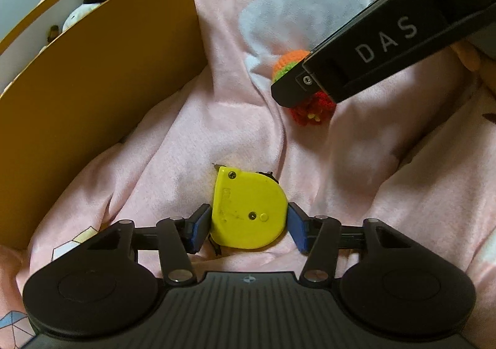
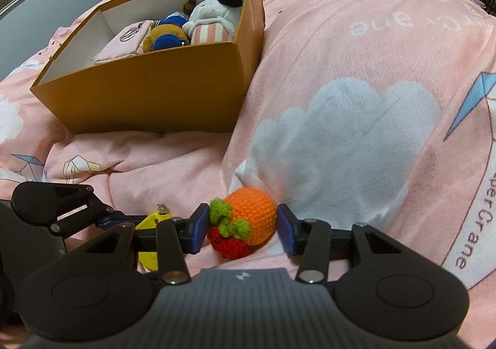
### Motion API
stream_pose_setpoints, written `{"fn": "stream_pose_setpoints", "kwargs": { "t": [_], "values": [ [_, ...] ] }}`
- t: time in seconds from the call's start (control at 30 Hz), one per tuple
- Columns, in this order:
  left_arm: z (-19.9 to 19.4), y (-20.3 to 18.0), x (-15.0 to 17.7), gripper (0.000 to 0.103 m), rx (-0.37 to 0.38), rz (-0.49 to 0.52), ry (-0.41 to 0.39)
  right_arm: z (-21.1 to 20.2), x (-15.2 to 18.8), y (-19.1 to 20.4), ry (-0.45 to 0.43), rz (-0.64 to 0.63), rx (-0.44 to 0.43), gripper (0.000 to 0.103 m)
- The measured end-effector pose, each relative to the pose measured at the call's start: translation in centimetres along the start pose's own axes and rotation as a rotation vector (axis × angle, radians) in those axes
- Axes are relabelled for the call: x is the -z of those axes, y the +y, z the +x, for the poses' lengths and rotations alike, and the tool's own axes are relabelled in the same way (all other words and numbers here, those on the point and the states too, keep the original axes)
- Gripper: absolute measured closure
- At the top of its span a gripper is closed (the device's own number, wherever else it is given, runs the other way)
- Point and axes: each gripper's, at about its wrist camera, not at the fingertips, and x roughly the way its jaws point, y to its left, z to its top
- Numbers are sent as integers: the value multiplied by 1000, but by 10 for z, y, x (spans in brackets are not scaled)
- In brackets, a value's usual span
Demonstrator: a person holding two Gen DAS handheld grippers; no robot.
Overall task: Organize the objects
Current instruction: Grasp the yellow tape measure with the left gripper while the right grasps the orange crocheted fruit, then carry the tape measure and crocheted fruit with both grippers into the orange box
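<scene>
Tape measure lies on the bedspread beside the box, rigid and smooth; left gripper fingers apart, flanking its flat sides. Right gripper fingers apart around the soft crochet fruit.

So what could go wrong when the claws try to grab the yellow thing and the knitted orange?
1. The left claw pinches the yellow tape measure only near its lower end, so it might swing or slip out.
2. The knitted orange is soft and round with a red knitted piece beside it; the right claw might squeeze it out or snag both.
3. The orange box sits on lumpy bedding and may tip.
</scene>
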Motion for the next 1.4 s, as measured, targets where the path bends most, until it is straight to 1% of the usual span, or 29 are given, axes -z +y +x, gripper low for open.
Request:
{"fn": "stream_pose_setpoints", "kwargs": {
  "t": [0.1, 0.2, 0.37, 0.43, 0.53, 0.63, 0.77, 0.9, 1.0, 1.1, 1.27, 1.33, 1.4],
  "values": [
    [-5, 2, -1, 44, -9, -11, -18, -1, 0, -1, -1, 3, -4, 54],
    [-12, 9, -1, 44, -2, -42, -46, -2, 0, -1, -5, 7, -8, 54],
    [-35, 27, -4, 44, 31, -139, -129, -7, -2, 0, -21, 4, -28, 54],
    [-48, 36, -8, 44, 37, -184, -170, -12, -5, 2, -35, -3, -49, 54],
    [-65, 49, -14, 44, 42, -252, -221, -24, -15, 4, -79, -17, -93, 55],
    [-83, 62, -21, 44, 51, -326, -286, -40, -29, 10, -152, -72, -108, 55],
    [-112, 84, -30, 44, 78, -406, -364, -58, -52, 21, -220, -182, -116, 55],
    [-129, 102, -40, 44, 52, -473, -415, -66, -76, 33, -271, -300, -90, 55],
    [-130, 119, -50, 44, 33, -525, -426, -68, -95, 41, -302, -367, -67, 55],
    [-128, 132, -56, 44, 22, -572, -430, -61, -111, 51, -305, -436, -34, 55],
    [-107, 151, -64, 44, 43, -637, -400, -29, -126, 64, -255, -542, 4, 55],
    [-97, 156, -67, 44, 61, -644, -385, -16, -130, 66, -229, -557, 11, 55],
    [-88, 158, -68, 44, 59, -660, -361, -2, -133, 69, -192, -572, 12, 55]
  ]
}}
